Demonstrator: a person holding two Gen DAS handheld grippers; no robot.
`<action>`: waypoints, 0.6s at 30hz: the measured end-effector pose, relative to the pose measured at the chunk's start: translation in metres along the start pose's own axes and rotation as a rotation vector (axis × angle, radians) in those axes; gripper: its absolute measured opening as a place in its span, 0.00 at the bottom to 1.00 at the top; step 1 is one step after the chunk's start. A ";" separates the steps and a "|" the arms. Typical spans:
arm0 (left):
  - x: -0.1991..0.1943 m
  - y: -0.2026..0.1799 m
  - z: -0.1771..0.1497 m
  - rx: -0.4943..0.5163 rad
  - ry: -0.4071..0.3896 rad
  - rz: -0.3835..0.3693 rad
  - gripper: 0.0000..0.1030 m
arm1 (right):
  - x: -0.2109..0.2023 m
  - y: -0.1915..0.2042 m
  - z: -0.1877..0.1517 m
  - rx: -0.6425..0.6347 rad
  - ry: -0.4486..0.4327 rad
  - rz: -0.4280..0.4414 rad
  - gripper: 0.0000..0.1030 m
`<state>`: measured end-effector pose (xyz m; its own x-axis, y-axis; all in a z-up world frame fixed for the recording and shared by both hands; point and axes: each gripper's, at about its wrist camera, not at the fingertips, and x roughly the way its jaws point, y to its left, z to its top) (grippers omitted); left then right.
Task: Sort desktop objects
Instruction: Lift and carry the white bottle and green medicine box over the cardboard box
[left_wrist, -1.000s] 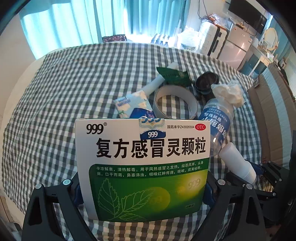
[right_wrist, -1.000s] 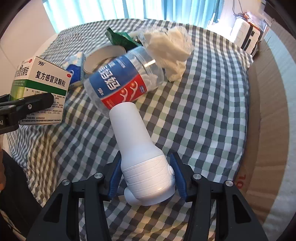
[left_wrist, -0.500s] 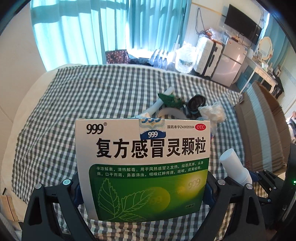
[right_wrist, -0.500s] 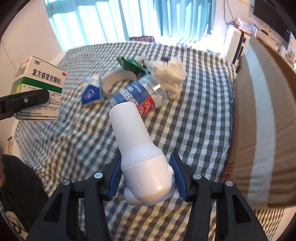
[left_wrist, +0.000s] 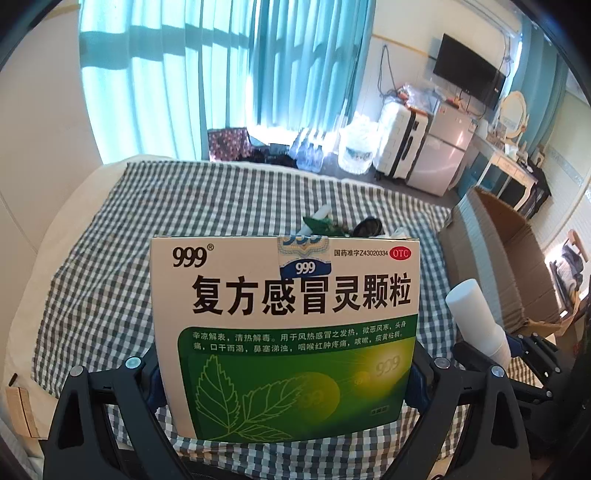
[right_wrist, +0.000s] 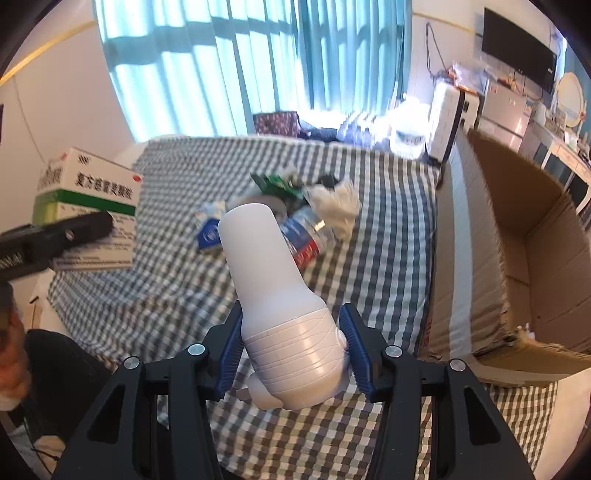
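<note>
My left gripper (left_wrist: 288, 380) is shut on a white and green 999 medicine box (left_wrist: 288, 332), held upright high above the checked table (left_wrist: 147, 258). The box also shows in the right wrist view (right_wrist: 88, 192). My right gripper (right_wrist: 291, 339) is shut on a white plastic bottle-shaped device (right_wrist: 273, 280), held above the table; it also shows in the left wrist view (left_wrist: 476, 325). On the table lies a pile: a clear water bottle (right_wrist: 306, 240) with a red and blue label, a blue tissue pack (right_wrist: 210, 229), a green packet (right_wrist: 277, 184) and crumpled white tissue (right_wrist: 340, 206).
An open cardboard box (right_wrist: 517, 240) stands against the table's right edge. Beyond the table are teal curtains, a white suitcase (left_wrist: 399, 147), a small fridge and a wall TV. The person's dark-clothed body is at the lower left of the right wrist view.
Both grippers have risen well above the table with their objects still held. The pile on the table now looks smaller and farther, and more of the room shows.
</note>
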<state>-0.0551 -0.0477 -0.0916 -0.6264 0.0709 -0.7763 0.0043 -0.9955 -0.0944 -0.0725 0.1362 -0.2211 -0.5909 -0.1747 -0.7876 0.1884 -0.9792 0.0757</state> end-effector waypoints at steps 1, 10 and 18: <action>-0.004 0.001 0.000 -0.004 -0.009 -0.006 0.93 | -0.005 0.002 0.001 -0.003 -0.013 0.000 0.49; -0.061 0.006 0.004 0.010 -0.176 0.012 0.93 | -0.057 0.024 0.013 -0.027 -0.152 -0.019 0.49; -0.089 0.006 0.010 -0.001 -0.258 0.034 0.93 | -0.103 0.034 0.024 -0.018 -0.303 -0.026 0.49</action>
<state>-0.0068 -0.0606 -0.0166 -0.8043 0.0186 -0.5940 0.0299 -0.9970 -0.0716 -0.0241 0.1186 -0.1225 -0.8023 -0.1749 -0.5707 0.1824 -0.9822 0.0446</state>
